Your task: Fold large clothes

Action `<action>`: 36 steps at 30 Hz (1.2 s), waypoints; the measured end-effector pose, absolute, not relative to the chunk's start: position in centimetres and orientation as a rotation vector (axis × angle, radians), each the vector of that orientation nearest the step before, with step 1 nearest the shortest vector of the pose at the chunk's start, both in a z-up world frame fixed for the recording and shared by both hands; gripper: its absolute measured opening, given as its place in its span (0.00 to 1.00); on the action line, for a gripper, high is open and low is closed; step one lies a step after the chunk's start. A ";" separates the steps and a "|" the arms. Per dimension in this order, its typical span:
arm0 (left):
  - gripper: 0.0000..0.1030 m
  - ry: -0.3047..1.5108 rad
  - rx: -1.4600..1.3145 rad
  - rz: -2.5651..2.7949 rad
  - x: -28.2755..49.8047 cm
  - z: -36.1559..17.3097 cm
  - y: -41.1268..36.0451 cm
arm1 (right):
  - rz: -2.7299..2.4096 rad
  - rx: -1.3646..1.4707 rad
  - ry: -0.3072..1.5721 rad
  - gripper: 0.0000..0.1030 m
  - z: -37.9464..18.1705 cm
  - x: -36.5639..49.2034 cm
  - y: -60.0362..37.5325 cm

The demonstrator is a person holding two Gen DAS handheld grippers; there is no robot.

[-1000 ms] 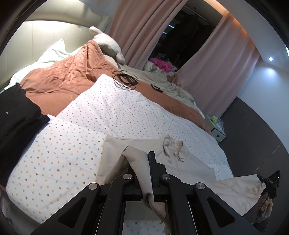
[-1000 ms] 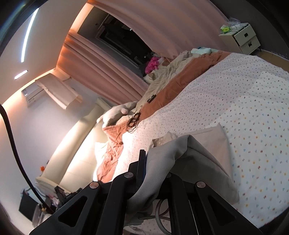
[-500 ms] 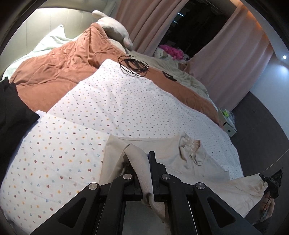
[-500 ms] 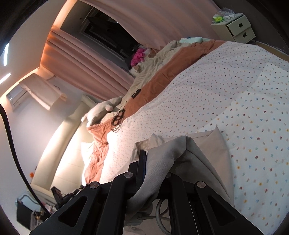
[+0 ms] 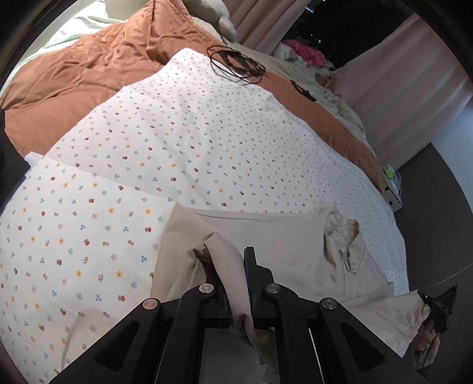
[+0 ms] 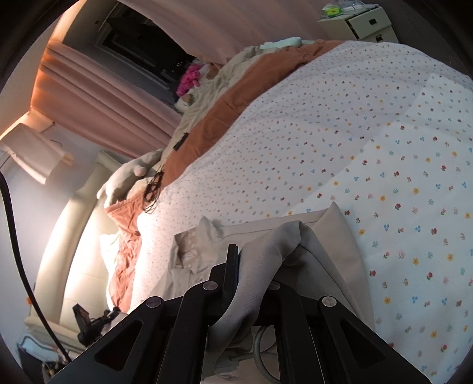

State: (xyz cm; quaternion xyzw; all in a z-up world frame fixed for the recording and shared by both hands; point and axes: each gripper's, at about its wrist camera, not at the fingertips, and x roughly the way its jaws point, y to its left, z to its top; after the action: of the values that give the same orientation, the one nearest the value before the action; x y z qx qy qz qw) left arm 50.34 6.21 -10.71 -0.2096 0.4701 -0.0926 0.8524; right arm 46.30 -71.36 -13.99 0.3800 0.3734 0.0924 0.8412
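A beige collared shirt [image 5: 292, 245] lies spread on the floral bedsheet [image 5: 183, 153] near the bed's front edge, collar [image 5: 343, 233] to the right. My left gripper [image 5: 227, 260] is shut on a bunched fold of the shirt's edge. My right gripper [image 6: 254, 260] is shut on another fold of the same shirt [image 6: 328, 236], which drapes over its fingers. The right gripper also shows in the left wrist view [image 5: 440, 304], holding the shirt's far corner.
An orange duvet [image 5: 79, 68] and a tangle of black cable [image 5: 236, 63] lie at the far side of the bed. Pink curtains [image 5: 393, 97] hang behind. A white bedside cabinet [image 6: 360, 20] stands beyond the bed. A stuffed toy [image 6: 130, 177] lies near the headboard.
Both grippers have moved forward over the bed with the shirt, and more of the shirt now lies flat on the sheet. Both stay shut on the fabric.
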 end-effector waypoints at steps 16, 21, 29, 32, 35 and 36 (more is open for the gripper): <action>0.89 0.979 -0.415 -0.142 49.2 -11.8 6.7 | 0.064 0.668 0.894 0.81 -15.2 46.8 -68.7; 0.89 0.981 -0.412 -0.122 47.0 -11.9 7.7 | 0.125 0.547 0.926 0.81 -14.5 47.5 -64.0; 0.83 0.979 -0.393 -0.086 43.6 -12.4 9.9 | 0.260 0.358 0.975 0.77 -13.1 49.9 -54.6; 0.81 0.989 -0.400 -0.070 42.7 -13.0 10.8 | 0.304 0.302 1.011 0.70 -13.2 51.4 -50.7; 0.77 0.997 -0.416 -0.061 41.6 -13.5 11.8 | 0.324 0.264 1.046 0.68 -13.8 52.4 -47.7; 0.76 0.997 -0.421 -0.056 41.3 -13.7 12.1 | 0.332 0.249 1.056 0.68 -14.0 52.7 -46.8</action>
State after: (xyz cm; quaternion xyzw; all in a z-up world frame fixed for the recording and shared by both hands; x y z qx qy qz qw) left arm 41.26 12.10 -13.69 -0.2004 0.4746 -0.0268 0.8567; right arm 52.66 -46.77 -14.00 0.1179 0.5000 0.1572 0.8434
